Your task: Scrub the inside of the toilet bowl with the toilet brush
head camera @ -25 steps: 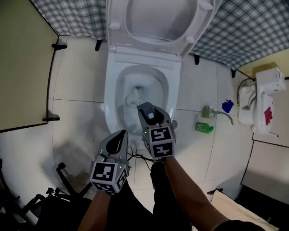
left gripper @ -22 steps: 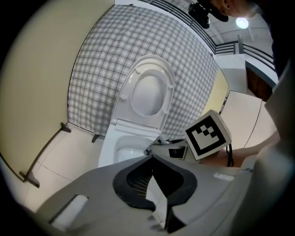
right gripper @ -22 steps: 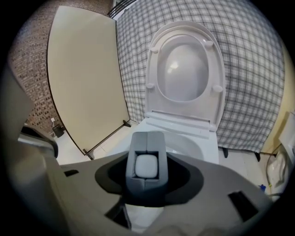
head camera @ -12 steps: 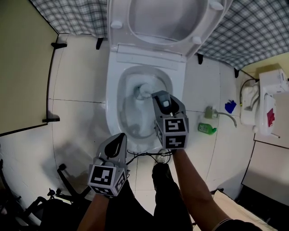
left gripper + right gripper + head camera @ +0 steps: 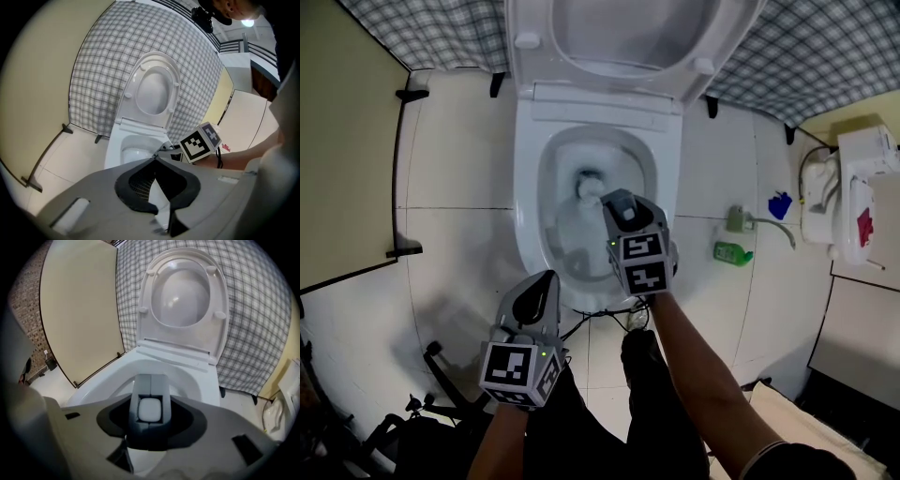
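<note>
Head view: the toilet bowl (image 5: 527, 202) stands open on the tiled floor, with its seat and lid (image 5: 628, 37) tipped up against the checked wall. The right claw (image 5: 619, 208) hangs over the near right part of the bowl and points down into it. The toilet brush (image 5: 587, 186) runs on from it, and its pale head lies deep inside, near the outlet at the back. The left claw (image 5: 546, 286) is held low, in front of the bowl and apart from it. A green bottle (image 5: 731, 253) lies on the floor to the right.

Left gripper view: the left claw's jaws are together with nothing between them. The bowl and the right claw's marker cube lie ahead.

Right gripper view: the jaws are clamped on the brush's grey handle (image 5: 150, 409), seen end-on, with the bowl's rim just beyond.

With the head inside the bowl, scrubbing looks to be under way. No picture shows how much of the wall has been covered. The side walls, the front slope and the part under the rim probably remain.
</note>
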